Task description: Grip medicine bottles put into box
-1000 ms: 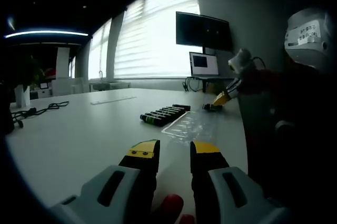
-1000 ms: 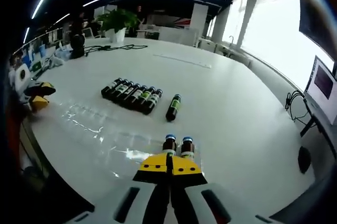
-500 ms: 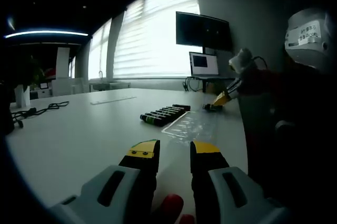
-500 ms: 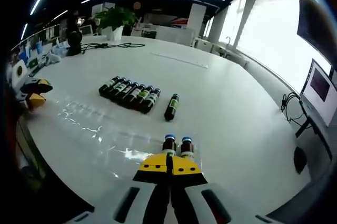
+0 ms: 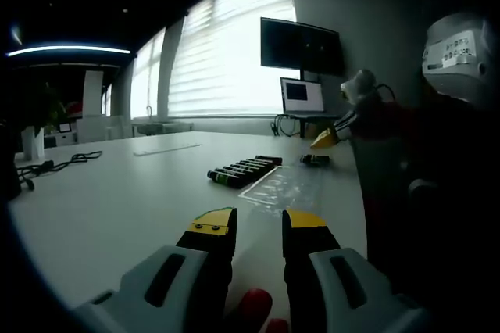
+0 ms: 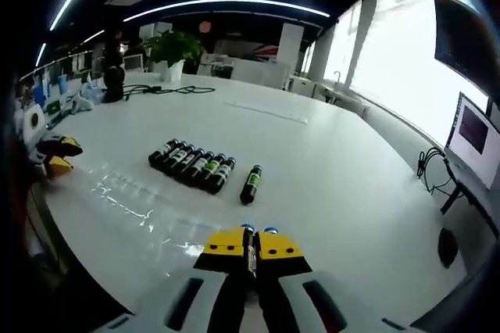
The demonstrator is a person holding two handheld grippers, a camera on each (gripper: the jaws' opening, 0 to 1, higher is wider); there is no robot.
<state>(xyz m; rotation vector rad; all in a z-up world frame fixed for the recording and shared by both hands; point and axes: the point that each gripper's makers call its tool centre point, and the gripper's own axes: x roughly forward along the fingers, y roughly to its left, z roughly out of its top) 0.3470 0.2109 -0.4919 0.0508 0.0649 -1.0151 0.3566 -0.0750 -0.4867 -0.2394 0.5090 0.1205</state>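
A row of several dark medicine bottles (image 6: 191, 166) with green labels lies on the white table (image 6: 336, 169), and a single bottle (image 6: 250, 184) lies just right of it. Two more bottles (image 5: 315, 159) stand apart; their caps (image 6: 248, 228) peek over my right gripper (image 6: 251, 244), which is shut with nothing in it and hangs above them. The clear plastic box (image 5: 285, 184) lies flat beside the row. My left gripper (image 5: 258, 227) hovers low near the table's edge, open and empty. It sees the right gripper (image 5: 326, 139) raised over the two bottles.
A wall monitor (image 5: 301, 45) and a small screen (image 5: 303, 96) stand beyond the table. Black cables (image 5: 58, 163) and a potted plant (image 6: 170, 45) sit at the far side. A person's red sleeve (image 5: 406, 126) is at the right.
My right gripper has lifted up and back from the two standing bottles, still shut. The left gripper has not moved.
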